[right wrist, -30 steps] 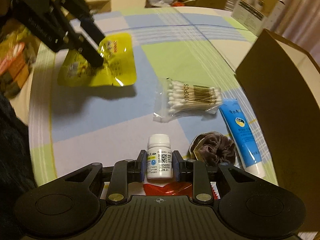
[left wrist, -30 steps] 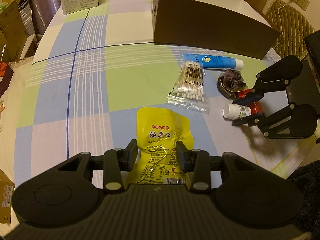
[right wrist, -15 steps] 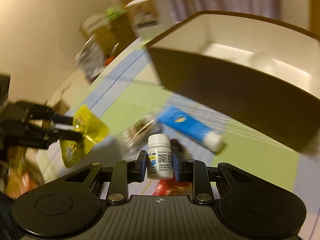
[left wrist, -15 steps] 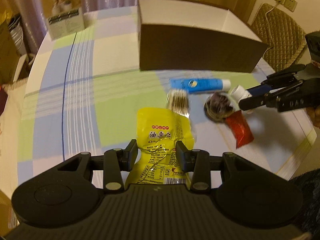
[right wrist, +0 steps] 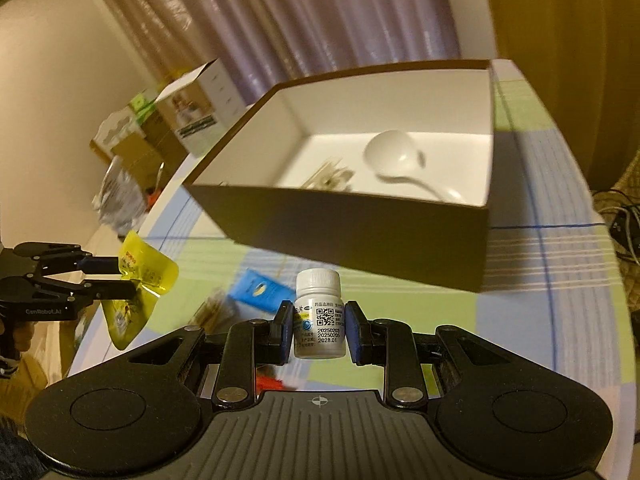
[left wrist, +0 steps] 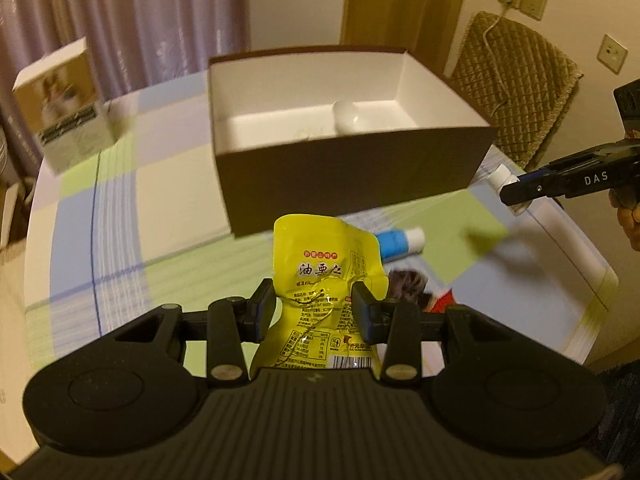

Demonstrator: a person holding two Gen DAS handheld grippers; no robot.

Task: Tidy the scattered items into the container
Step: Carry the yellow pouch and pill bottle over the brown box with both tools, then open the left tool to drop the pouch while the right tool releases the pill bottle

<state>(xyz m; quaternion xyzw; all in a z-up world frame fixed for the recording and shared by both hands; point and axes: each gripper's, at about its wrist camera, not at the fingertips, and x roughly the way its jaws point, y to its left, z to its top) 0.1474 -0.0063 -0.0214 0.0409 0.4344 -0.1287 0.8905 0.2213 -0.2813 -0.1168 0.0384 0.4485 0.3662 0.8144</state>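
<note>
My left gripper [left wrist: 315,306] is shut on a yellow snack pouch [left wrist: 324,272], held above the checked tablecloth just short of the brown box [left wrist: 352,184]. The box is white inside and holds a white spoon [left wrist: 348,118]. My right gripper [right wrist: 319,328] is shut on a small white pill bottle [right wrist: 319,316], upright and in the air before the box's near wall [right wrist: 360,232]. From the right wrist view the left gripper [right wrist: 127,277] and pouch [right wrist: 140,280] hang at the left. A blue tube [left wrist: 400,242], a dark scrunchie [left wrist: 406,286] and a red packet [left wrist: 440,300] lie on the cloth below.
A white carton [left wrist: 64,108] stands at the table's back left. A quilted chair back [left wrist: 516,92] is behind the box on the right. A blurred bag of cotton swabs [right wrist: 212,308] lies by the tube. Cardboard boxes [right wrist: 132,152] stand beyond the table's left edge.
Both grippers have risen off the table and moved toward the box, carrying the pouch and the bottle. The right gripper has rolled, and the box's inside has come into view.
</note>
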